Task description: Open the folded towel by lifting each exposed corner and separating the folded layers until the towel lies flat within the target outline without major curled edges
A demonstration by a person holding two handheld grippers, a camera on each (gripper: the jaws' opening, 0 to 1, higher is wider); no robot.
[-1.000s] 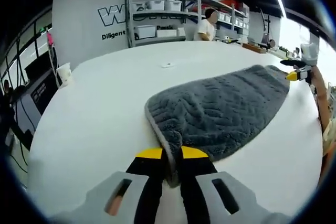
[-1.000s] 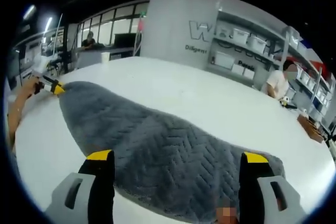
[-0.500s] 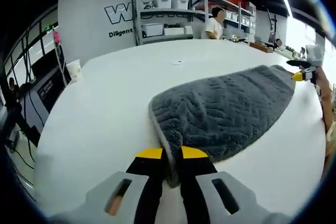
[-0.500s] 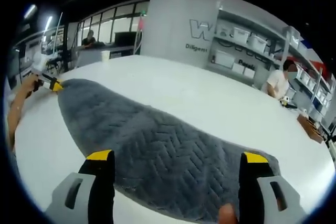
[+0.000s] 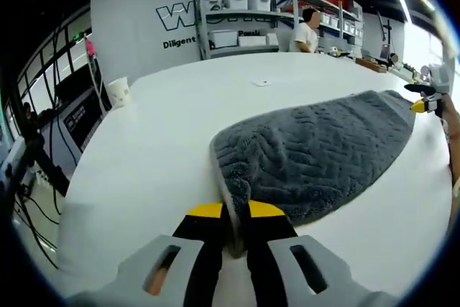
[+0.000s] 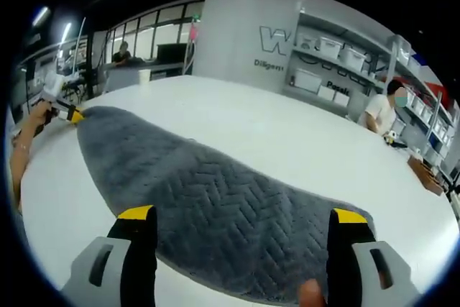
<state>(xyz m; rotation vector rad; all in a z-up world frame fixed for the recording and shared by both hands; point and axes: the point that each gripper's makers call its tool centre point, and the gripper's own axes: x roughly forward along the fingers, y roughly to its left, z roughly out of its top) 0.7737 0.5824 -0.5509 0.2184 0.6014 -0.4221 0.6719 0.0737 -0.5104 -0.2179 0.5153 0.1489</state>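
A grey herringbone towel (image 5: pixel 316 152) lies spread on the white table (image 5: pixel 158 156). My left gripper (image 5: pixel 236 215) is shut on its near corner, and the pinched cloth rises in a fold between the jaws. In the right gripper view the same towel (image 6: pixel 215 206) stretches away to the left gripper (image 6: pixel 70 113) at the far left, held by a person's hand. My right gripper (image 6: pixel 242 215) hangs open over the towel's near end, jaws wide apart with nothing between them. It also shows as a yellow tip, the right gripper (image 5: pixel 420 104), at the towel's far end.
Shelves with white bins (image 5: pixel 244 16) and a standing person (image 5: pixel 309 30) are beyond the table. A white cup (image 5: pixel 117 91) stands near the table's left edge and a small object (image 5: pixel 260 83) lies on the table past the towel. A fingertip (image 6: pixel 309 292) shows at the bottom.
The left gripper has drawn its corner slightly away from the right gripper, and the towel's near end has slid a little with it. The left view has swung. The right gripper stays open.
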